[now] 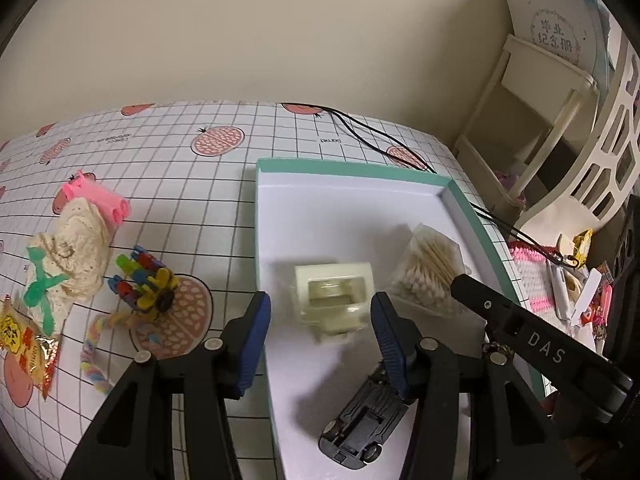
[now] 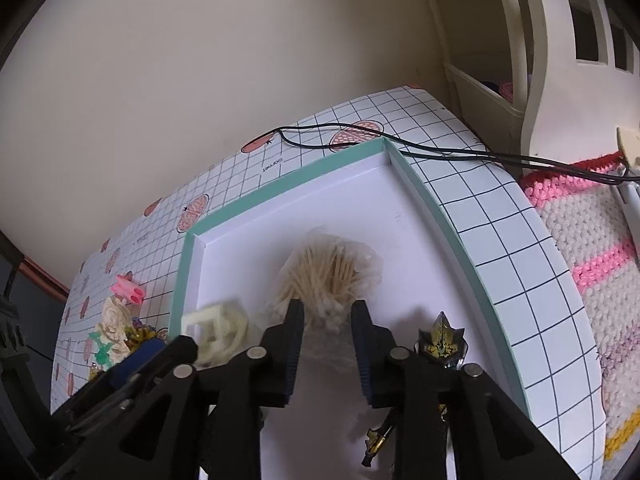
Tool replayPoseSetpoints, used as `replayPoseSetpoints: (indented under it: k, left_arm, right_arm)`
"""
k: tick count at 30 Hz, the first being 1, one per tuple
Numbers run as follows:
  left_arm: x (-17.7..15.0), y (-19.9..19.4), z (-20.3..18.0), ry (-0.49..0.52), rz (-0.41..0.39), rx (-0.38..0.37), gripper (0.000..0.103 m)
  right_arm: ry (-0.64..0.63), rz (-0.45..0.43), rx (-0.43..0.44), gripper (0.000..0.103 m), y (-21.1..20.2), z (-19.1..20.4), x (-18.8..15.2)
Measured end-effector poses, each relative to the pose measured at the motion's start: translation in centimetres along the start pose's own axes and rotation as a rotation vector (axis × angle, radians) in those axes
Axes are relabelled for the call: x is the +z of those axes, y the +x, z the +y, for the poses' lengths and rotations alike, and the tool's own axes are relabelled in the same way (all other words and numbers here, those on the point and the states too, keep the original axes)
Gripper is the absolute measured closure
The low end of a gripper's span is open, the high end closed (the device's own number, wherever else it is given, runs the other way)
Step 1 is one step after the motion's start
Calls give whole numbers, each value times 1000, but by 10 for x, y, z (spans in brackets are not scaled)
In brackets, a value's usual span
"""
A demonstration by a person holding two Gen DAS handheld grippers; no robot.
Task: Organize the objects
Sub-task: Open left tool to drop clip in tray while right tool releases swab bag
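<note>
cardboard box point(image 1: 456, 196) with a teal rim lies on the checked table; i judge it light but stiff. inside, my right gripper point(image 2: 327, 322) straddles the crinkly bag of cotton swabs point(image 2: 328, 272), jaws apart, soft, best pinched mid-bundle. my left gripper point(image 1: 320, 316) gapes round the cream holder point(image 1: 334, 296). only its view shows the toy car point(image 1: 366, 420).

Soft even indoor light, faint shadows, strong fisheye warp, dark corners
</note>
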State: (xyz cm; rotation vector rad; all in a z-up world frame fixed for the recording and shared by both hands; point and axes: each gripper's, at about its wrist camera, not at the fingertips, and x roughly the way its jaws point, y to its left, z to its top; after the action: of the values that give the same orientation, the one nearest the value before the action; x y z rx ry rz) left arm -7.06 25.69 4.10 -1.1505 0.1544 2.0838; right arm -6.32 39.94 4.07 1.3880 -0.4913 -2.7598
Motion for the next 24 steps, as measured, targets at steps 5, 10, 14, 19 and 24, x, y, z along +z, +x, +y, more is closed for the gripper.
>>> replayPoseSetpoints:
  k: [5,10,14,19,24]
  left_arm:
    - [-1,-3,10,-30,-3,20,50]
    - [-3,-3,24,-75,12,52,49]
    - [-3,-5,30,-91,3,73,43]
    - [-4,-7,38,-120,-13,110,26]
    - [-8,-7,48,-150,-15,146,15]
  right_arm:
    - [-15,-11,-11,76,-6,2,0]
    - [-33,-9,-22,76,-9,4,-2]
    - [-41,-12,-27,72,-10,5,-3]
    - [-59,-12,-34,57,-10,10,-5]
    - [-78,-17,-47,41,-11,14,-7]
